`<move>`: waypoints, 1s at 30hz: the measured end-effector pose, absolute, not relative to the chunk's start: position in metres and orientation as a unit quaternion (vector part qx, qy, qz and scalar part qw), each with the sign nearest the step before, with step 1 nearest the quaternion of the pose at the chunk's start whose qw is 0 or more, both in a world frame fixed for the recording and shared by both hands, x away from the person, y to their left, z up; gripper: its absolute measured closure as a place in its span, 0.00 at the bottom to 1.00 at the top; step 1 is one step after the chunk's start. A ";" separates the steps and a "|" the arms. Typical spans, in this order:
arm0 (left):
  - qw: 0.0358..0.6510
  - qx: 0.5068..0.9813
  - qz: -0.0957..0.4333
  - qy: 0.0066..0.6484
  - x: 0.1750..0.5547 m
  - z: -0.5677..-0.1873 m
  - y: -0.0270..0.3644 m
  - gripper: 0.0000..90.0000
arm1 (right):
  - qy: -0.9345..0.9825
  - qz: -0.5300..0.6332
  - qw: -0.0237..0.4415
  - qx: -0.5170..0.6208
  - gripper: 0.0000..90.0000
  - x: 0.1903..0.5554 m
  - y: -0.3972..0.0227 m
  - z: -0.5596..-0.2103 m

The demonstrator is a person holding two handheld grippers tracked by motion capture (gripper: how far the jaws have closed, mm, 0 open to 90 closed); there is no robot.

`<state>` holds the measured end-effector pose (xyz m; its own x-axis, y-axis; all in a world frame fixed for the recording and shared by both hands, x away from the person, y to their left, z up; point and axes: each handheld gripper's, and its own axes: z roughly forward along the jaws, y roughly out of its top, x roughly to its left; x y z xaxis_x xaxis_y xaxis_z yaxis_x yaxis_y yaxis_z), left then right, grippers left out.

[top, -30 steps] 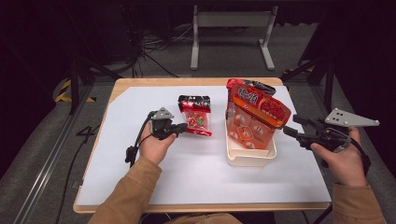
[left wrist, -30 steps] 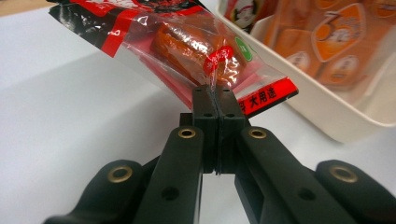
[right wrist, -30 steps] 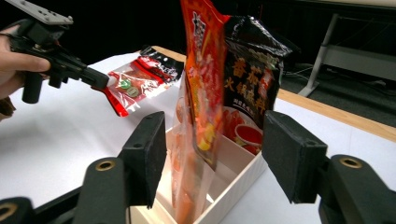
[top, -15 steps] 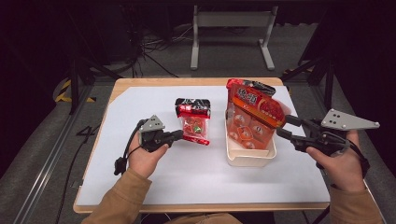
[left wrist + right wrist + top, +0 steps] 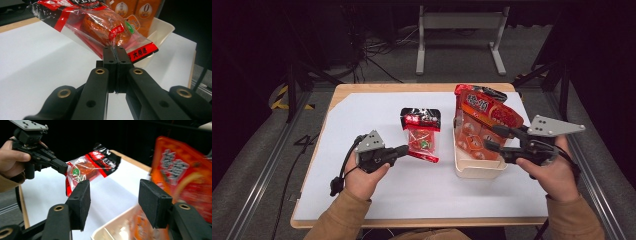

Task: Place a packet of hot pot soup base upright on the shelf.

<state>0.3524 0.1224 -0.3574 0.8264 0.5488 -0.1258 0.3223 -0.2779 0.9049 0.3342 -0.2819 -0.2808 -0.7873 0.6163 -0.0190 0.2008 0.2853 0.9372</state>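
My left gripper (image 5: pixel 405 149) (image 5: pixel 115 51) is shut on the edge of a clear snack packet (image 5: pixel 420 134) (image 5: pixel 100 23) with red and black ends. The packet hangs tilted from the left gripper's closed jaws over the white sheet, as the right gripper view (image 5: pixel 87 168) also shows. An orange bag (image 5: pixel 486 112) (image 5: pixel 186 170) stands upright in a cream tub (image 5: pixel 477 172) (image 5: pixel 117 230) (image 5: pixel 161 27). My right gripper (image 5: pixel 490 137) (image 5: pixel 115 188) is open. It points left at the orange bag's front, with nothing between its pads.
A white sheet (image 5: pixel 362 112) covers a wooden table (image 5: pixel 412 87). A cable (image 5: pixel 339 175) trails from the left gripper. Dark floor, cables and a metal stand's legs (image 5: pixel 457 40) lie beyond the far edge.
My left hand has drawn back toward the near left and risen a little, bringing the packet with it. My right hand has moved left, up to the orange bag in the tub.
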 end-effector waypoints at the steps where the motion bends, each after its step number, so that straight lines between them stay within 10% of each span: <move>1: 0.536 0.794 0.105 0.269 0.350 -0.357 0.122 0.99 | 0.779 0.538 0.186 0.263 0.49 0.337 -0.277 -0.283; 30: 0.546 0.808 0.076 0.208 0.315 -0.365 0.102 0.99 | 0.786 0.533 0.103 0.296 0.40 0.386 -0.211 -0.333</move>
